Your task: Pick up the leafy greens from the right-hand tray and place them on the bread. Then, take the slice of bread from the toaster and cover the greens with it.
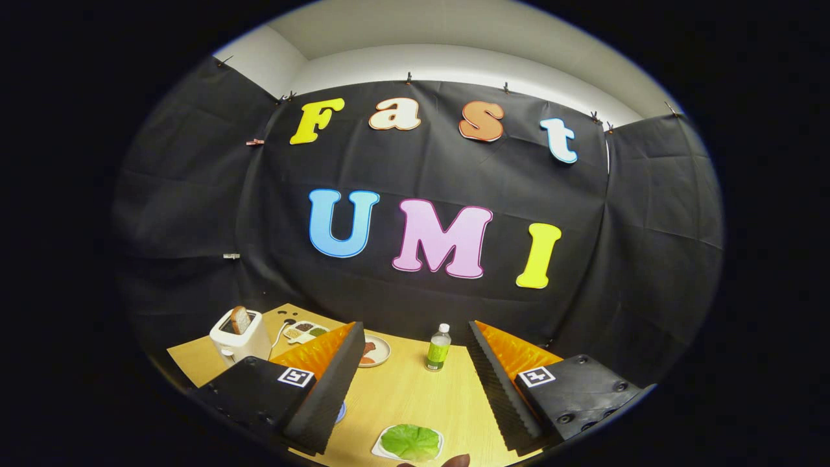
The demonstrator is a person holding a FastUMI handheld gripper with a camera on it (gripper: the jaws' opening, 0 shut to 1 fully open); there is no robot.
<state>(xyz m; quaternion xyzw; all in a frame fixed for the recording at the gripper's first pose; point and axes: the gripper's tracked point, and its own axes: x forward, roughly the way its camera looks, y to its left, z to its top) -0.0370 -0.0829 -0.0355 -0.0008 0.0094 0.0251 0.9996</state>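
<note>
While the gripper (415,363) hung above the table (402,395) with its fingers spread wide and empty, the greens (410,442) lay on a tray (377,447) between them at six o'clock. At twelve o'clock stood a bottle (439,348); at ten, a plate (378,351), then the toaster (240,337) holding bread (240,319).

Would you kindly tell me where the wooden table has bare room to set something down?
Bare wood lies between the open tool fingers, from the green bottle to the white tray of leafy greens. Crowded by the white toaster and small round plate.
</note>
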